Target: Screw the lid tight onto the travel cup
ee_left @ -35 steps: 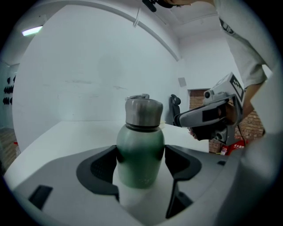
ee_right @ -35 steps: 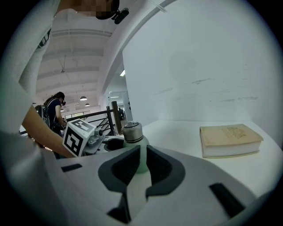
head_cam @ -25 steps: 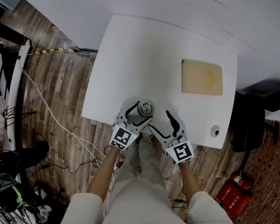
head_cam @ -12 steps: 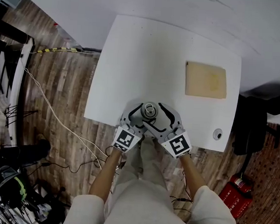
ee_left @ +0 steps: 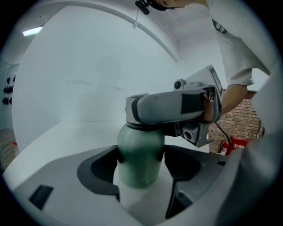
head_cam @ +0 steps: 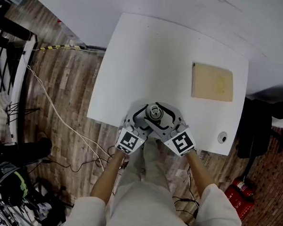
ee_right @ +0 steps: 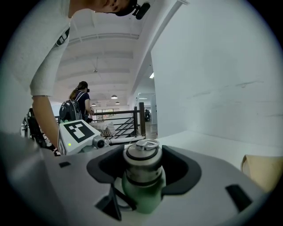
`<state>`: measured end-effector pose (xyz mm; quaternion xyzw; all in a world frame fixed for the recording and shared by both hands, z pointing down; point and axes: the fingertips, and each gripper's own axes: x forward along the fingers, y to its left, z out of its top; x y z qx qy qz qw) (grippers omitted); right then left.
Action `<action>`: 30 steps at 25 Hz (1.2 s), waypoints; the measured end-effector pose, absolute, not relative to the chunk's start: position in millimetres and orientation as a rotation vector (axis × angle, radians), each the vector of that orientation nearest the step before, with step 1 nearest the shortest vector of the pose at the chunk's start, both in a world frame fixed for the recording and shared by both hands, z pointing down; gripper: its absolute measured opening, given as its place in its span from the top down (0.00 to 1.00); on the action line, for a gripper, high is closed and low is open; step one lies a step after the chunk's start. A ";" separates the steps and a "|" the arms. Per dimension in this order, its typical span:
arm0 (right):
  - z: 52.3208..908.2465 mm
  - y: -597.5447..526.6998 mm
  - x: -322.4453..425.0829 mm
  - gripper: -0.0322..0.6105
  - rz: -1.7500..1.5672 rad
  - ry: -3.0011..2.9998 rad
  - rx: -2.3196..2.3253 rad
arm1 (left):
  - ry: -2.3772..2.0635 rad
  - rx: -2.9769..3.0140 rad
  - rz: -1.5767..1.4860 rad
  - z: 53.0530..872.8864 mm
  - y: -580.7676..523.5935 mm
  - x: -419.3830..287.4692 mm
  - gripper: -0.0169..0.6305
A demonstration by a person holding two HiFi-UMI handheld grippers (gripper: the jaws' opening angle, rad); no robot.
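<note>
At the desk's [head_cam: 149, 63] lower edge my left claw [ee_left: 139, 167] gripped the travel cup [ee_left: 140, 148] — my right claw [ee_right: 143, 173], just closing, clamped the lid [ee_right: 142, 155].

Green travel cup [ee_left: 140, 154], upright at the six o'clock edge of the white table [head_cam: 149, 63]; silver ring-topped lid [ee_right: 142, 163] seated on top.

No word, number or brand is legible. Black-and-white square markers (patterns, not letters) sit on the left gripper's cube [head_cam: 128, 142] and the right gripper's cube [head_cam: 181, 142], lower centre of the head view. The fire extinguisher [head_cam: 236, 201], lower right, bears print too small to read.
</note>
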<state>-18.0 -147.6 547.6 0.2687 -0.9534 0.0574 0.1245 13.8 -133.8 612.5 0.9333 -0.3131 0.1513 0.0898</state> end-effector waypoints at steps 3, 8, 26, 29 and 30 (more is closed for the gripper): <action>548.6 -147.0 -18.6 0.54 0.177 -2.786 0.793 | -0.931 2.777 0.448 613.2 -133.8 13.1 0.46; 548.8 -149.9 -17.9 0.55 0.159 -2.775 0.880 | -0.932 2.776 0.448 614.4 -134.7 12.7 0.46; 548.2 -161.1 -8.2 0.55 0.203 -2.576 1.443 | -0.951 2.775 0.449 615.3 -137.7 13.1 0.46; 548.2 -161.0 -8.6 0.55 0.197 -2.568 1.457 | -0.950 2.776 0.450 615.1 -137.6 12.3 0.46; 548.3 -161.2 -8.6 0.55 0.199 -2.566 1.461 | -0.951 2.776 0.450 615.0 -137.9 12.1 0.46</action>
